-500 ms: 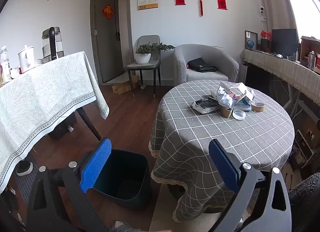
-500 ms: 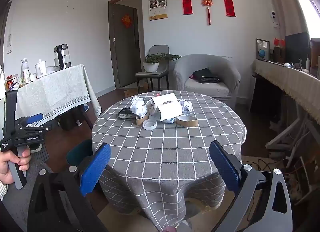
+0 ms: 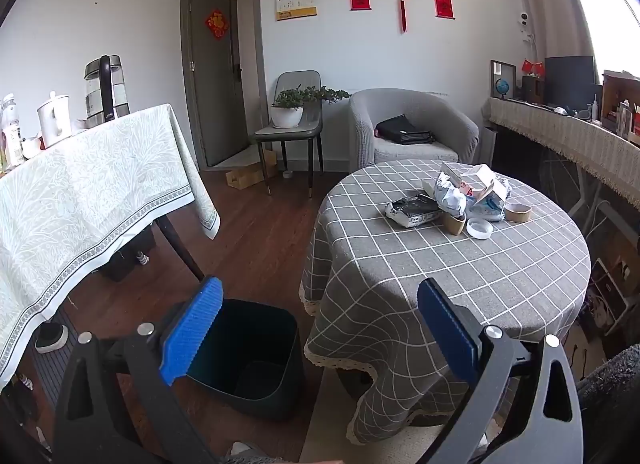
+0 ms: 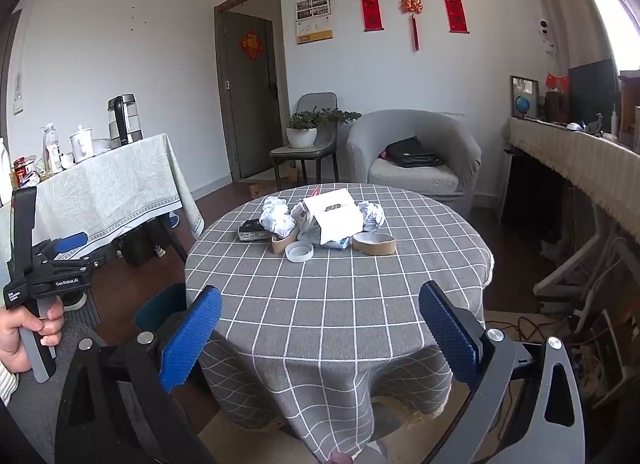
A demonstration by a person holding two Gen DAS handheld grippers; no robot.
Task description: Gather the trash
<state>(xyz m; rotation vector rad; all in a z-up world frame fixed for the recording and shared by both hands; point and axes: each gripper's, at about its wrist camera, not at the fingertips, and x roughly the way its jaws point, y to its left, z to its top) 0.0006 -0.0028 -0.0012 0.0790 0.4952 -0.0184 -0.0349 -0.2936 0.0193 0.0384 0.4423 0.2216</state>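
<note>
A pile of trash lies on the round grey checked table [image 4: 340,304]: crumpled paper [image 4: 276,218], a white box [image 4: 334,216], a dark packet [image 4: 250,230], a brown tape roll [image 4: 374,243] and a white lid [image 4: 299,253]. The pile also shows in the left wrist view [image 3: 452,196]. A dark bin [image 3: 248,352] stands on the floor left of the table. My left gripper [image 3: 320,328] is open and empty, above the bin and table edge. My right gripper [image 4: 320,334] is open and empty, short of the table's near edge.
A table with a pale green cloth [image 3: 80,192] stands at the left with a kettle [image 3: 105,86] and bottles. A grey armchair [image 4: 416,160], a chair with a plant [image 4: 308,132] and a long sideboard [image 4: 576,160] stand behind. Cables [image 4: 560,328] lie at the right.
Both views have shifted only slightly. Both grippers stay open and empty.
</note>
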